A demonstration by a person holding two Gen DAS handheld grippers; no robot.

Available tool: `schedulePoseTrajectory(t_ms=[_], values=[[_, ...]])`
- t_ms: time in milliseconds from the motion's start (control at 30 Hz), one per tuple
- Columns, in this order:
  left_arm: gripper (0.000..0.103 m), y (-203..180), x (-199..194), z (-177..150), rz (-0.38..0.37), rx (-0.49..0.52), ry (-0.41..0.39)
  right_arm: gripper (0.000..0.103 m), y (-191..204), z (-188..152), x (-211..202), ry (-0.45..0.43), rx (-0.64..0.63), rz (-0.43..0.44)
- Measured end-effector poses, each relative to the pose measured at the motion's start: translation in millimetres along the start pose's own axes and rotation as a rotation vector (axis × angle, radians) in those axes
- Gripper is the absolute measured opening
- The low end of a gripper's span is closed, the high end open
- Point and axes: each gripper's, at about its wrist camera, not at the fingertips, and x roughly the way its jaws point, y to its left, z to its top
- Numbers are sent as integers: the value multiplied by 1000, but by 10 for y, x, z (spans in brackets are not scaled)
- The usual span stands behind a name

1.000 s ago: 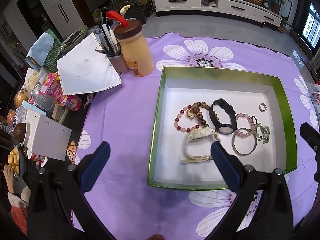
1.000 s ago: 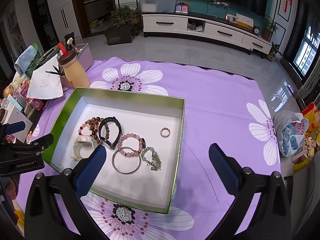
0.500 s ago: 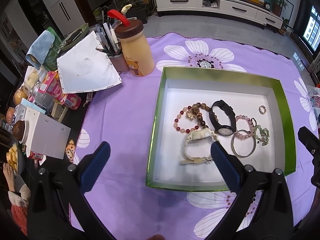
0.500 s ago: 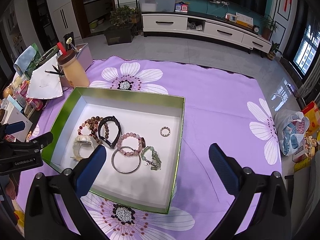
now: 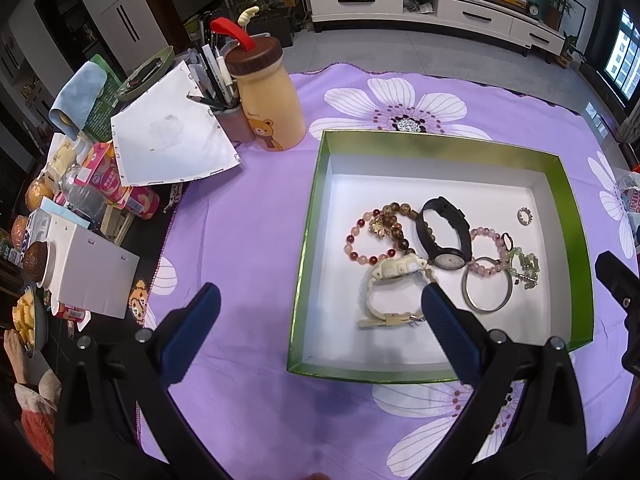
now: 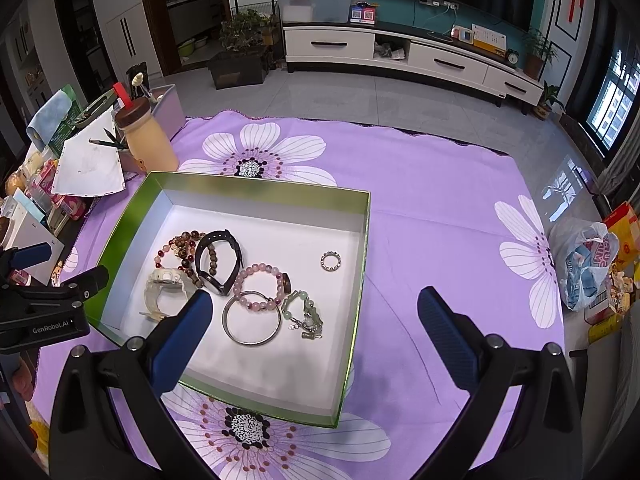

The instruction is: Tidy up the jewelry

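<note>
A green box with a white floor lies on the purple flowered cloth. Inside it sit a black watch, a cream watch, a red bead bracelet, a pink bead bracelet, a silver bangle, a green bead piece and a small ring. My left gripper hovers open over the box's near left edge. My right gripper hovers open over the box's near right corner. Both are empty.
Left of the box stand a yellow bear bottle, a pen cup, a white sheet, snack packs and a white box. A plastic bag lies at the cloth's right edge. A hand rests at far left.
Both grippers have stayed open and drifted only slightly. The jewelry in the box has not moved.
</note>
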Motion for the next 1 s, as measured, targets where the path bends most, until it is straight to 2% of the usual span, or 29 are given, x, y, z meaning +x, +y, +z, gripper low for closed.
schedulePoseTrajectory(t_ms=[1000], values=[[101,23,9,-3,-6,-2,-15,102,40,12,-19,-8,-11,-4]])
